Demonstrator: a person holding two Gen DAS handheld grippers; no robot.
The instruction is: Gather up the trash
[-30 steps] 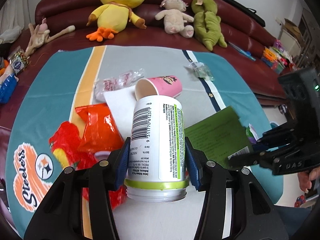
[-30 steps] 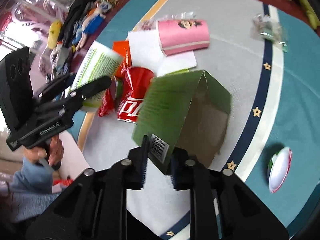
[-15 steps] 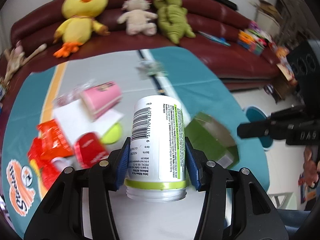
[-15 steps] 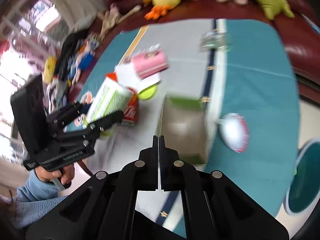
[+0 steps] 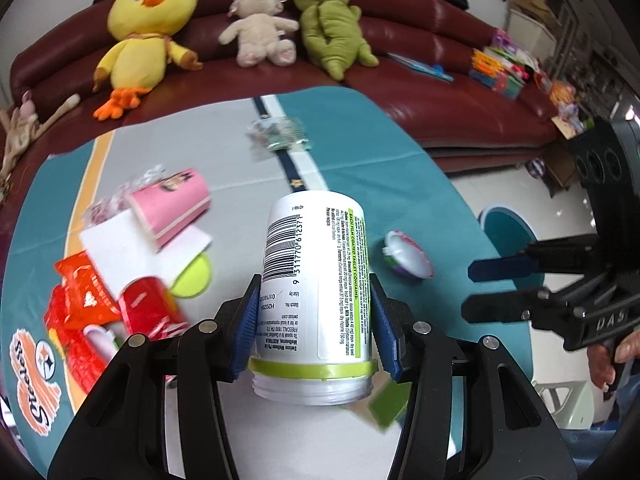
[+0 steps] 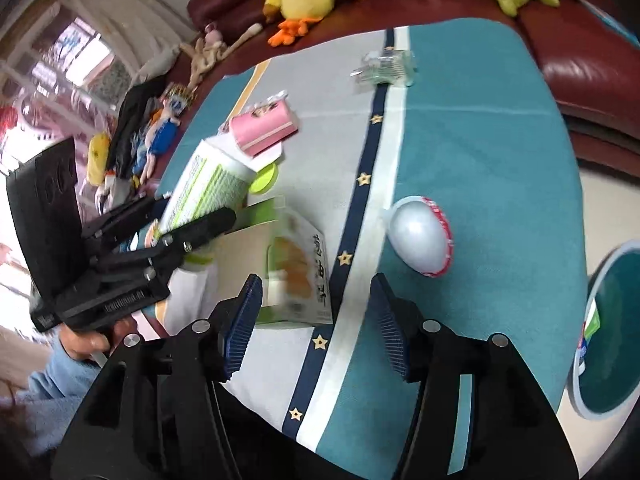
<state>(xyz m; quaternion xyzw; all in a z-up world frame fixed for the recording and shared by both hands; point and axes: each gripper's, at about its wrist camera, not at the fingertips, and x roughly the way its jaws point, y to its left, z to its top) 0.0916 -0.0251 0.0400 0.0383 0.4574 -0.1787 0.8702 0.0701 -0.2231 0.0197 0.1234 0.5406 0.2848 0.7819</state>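
My left gripper is shut on a white tablet bottle with a green band, held above the table; it also shows in the right wrist view. My right gripper is open and empty, just above a green cardboard box lying on the table. A white egg-shaped shell lies right of the box. A teal trash bin stands on the floor at the right. A pink paper cup, a red can and orange wrappers lie at the left.
A clear plastic wrapper lies at the far side of the teal and grey tablecloth. A white sheet and a yellow-green lid lie by the cup. A red sofa with plush toys stands behind.
The right gripper let go of the green box, which now lies on the table, then opened wide. The left gripper has swung right with the bottle still in it.
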